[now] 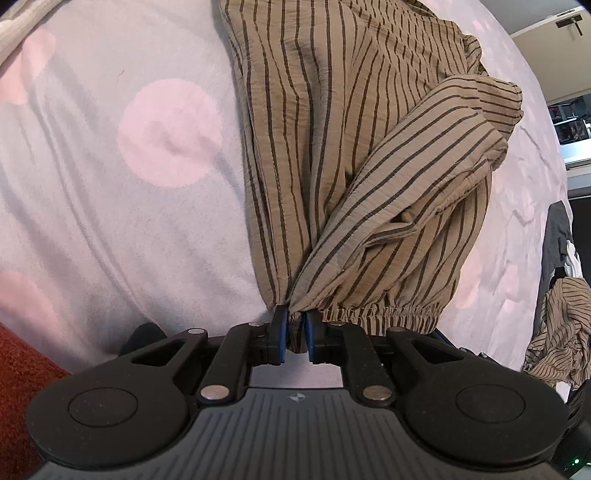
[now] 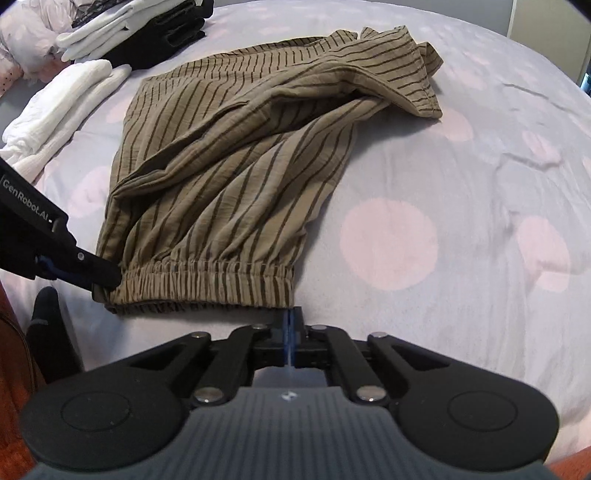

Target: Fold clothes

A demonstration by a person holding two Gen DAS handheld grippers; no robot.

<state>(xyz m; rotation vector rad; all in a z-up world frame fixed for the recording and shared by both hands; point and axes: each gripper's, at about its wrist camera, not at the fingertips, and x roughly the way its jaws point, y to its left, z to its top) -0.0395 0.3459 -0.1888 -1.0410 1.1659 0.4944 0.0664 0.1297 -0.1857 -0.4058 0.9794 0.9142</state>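
Brown trousers with dark stripes (image 2: 229,166) lie on a bed sheet (image 2: 406,147), the elastic waistband (image 2: 207,284) nearest to me and the legs folded over at the far end. My left gripper (image 1: 293,325) is shut on the waistband's left corner, with a bunch of striped fabric (image 1: 332,147) between its blue pads. The right wrist view shows the left gripper (image 2: 110,277) clamped on that corner. My right gripper (image 2: 292,314) is shut at the waistband's right corner, its tips just touching the hem. Whether any cloth is pinched there I cannot tell.
The sheet is lilac with pink dots (image 1: 170,133). Folded white clothes (image 2: 62,107) and black clothes (image 2: 166,33) are stacked at the bed's far left. Another striped garment (image 1: 561,332) lies crumpled at the right edge. A black sock (image 2: 48,325) and orange-red fabric (image 1: 22,369) sit near my left.
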